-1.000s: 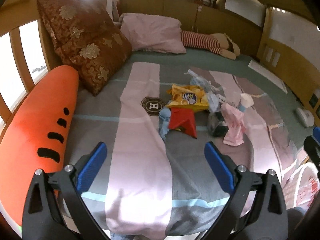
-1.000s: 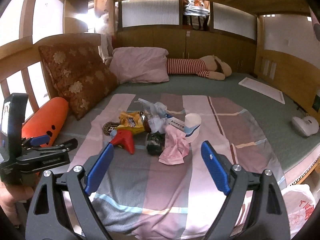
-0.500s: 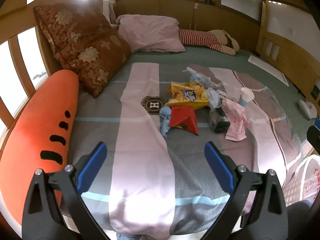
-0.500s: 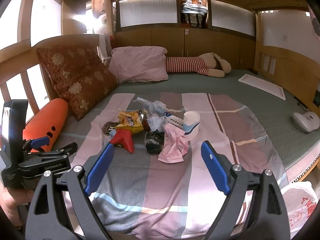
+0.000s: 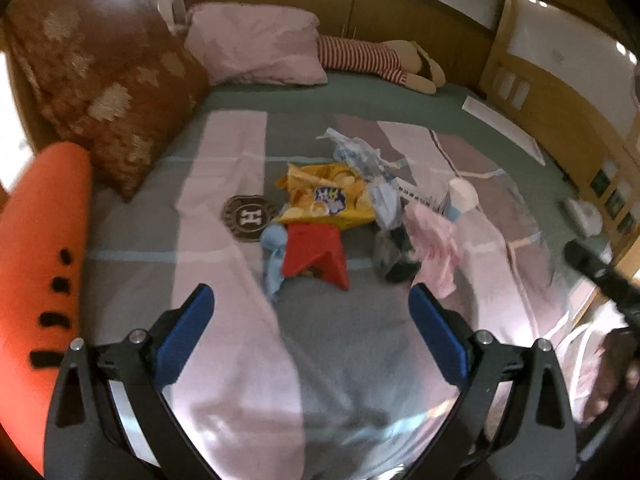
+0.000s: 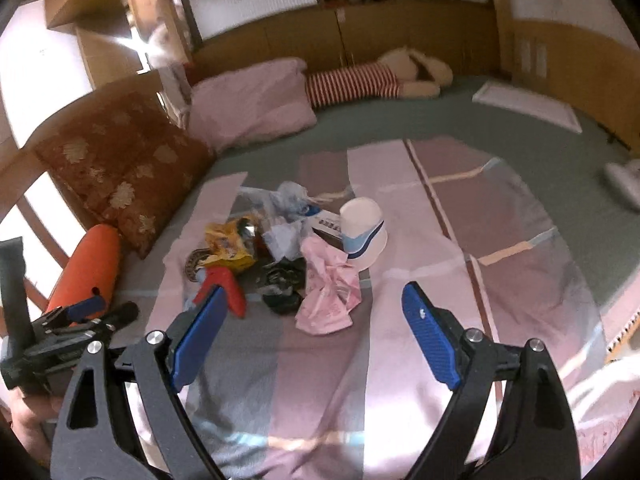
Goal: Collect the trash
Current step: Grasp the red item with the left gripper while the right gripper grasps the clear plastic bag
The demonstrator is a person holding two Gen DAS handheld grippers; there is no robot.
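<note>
On the bed [image 5: 400, 100], the trash pile [image 6: 288, 256] sits in the middle: a yellow chip bag [image 5: 328, 200], a red wrapper [image 5: 316, 254], a pink bag [image 6: 328, 292] and a paper cup [image 6: 364, 232]. Both tongs have moved closer to it than a moment ago. The left tongs [image 5: 312, 332] and right tongs [image 6: 312, 328] are wide apart and empty. The pictures are blurry, so maybe they are moving now. Nothing is picked up yet.

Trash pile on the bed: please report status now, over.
Left gripper open, empty. Right gripper open, empty. Trash pile untouched on the blanket, ahead of both; pink wrapper nearest the right fingers. Nothing in the way.
</note>
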